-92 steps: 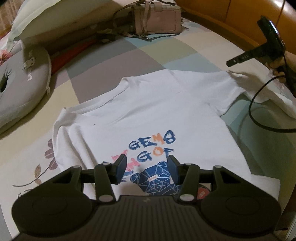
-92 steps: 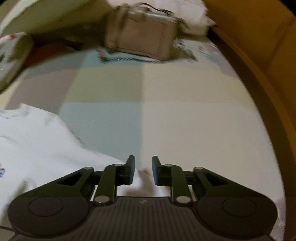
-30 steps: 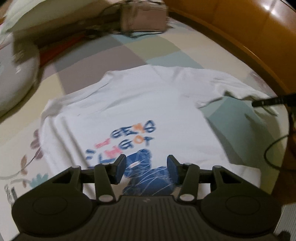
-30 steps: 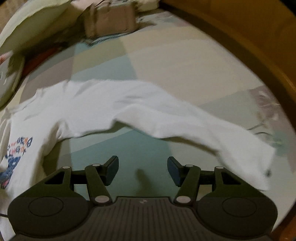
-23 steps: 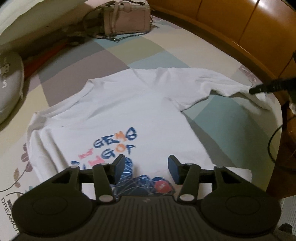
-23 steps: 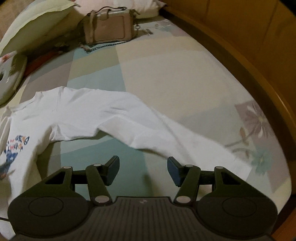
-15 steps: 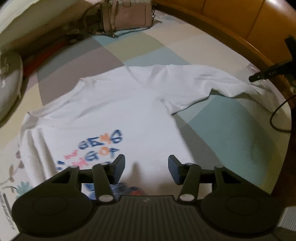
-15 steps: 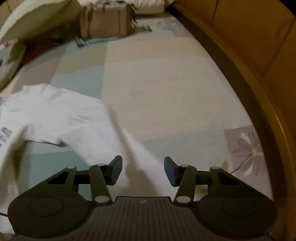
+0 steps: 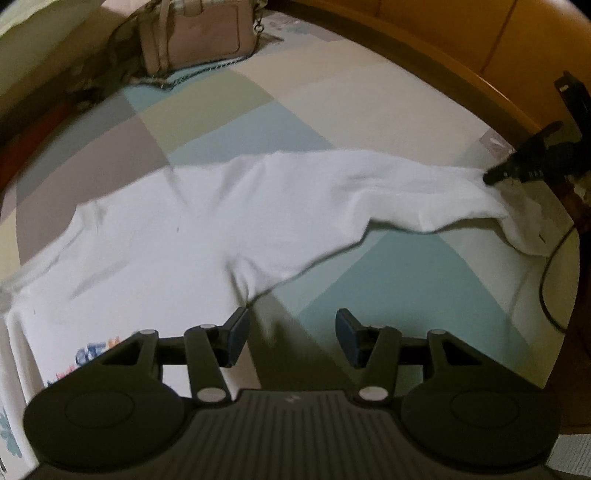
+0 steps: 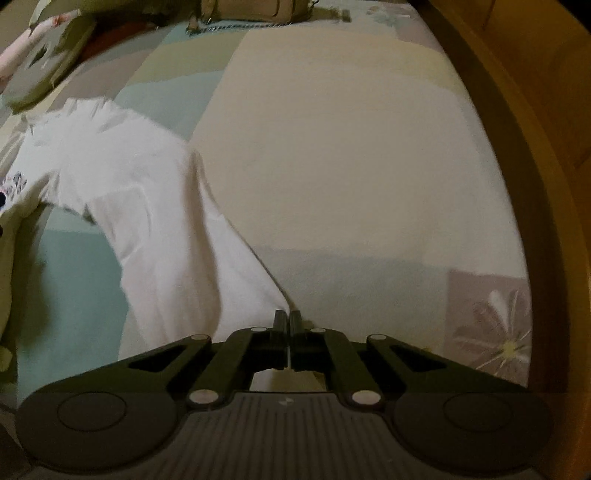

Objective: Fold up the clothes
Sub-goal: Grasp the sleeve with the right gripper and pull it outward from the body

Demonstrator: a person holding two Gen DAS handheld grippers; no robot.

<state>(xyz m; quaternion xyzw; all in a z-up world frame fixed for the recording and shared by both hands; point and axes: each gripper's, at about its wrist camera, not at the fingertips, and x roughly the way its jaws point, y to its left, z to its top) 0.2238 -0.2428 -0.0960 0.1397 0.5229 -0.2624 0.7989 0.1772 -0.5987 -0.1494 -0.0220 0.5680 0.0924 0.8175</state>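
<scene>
White shirt (image 9: pixel 192 236) on patchwork bedspread (image 10: pixel 332 155), wooden bedframe (image 10: pixel 546 155) alongside.

A bed (image 9: pixel 388 110) with a sheet of pastel blocks (teal, cream, grey, with a flower print near one corner) carries a white shirt (image 9: pixel 192 229) spread across it, one sleeve (image 10: pixel 177 236) stretched toward the wooden frame (image 10: pixel 546 184). A pink handbag (image 9: pixel 195 37) lies at the far end.

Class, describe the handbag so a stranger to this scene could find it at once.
Start at the bed with its patchwork sheet of pale colour blocks. Look to its far end, beyond the white shirt spread across the middle. The handbag sits there: a boxy, dusty-pink bag with a chain strap, the only stiff object among soft fabrics.
</scene>
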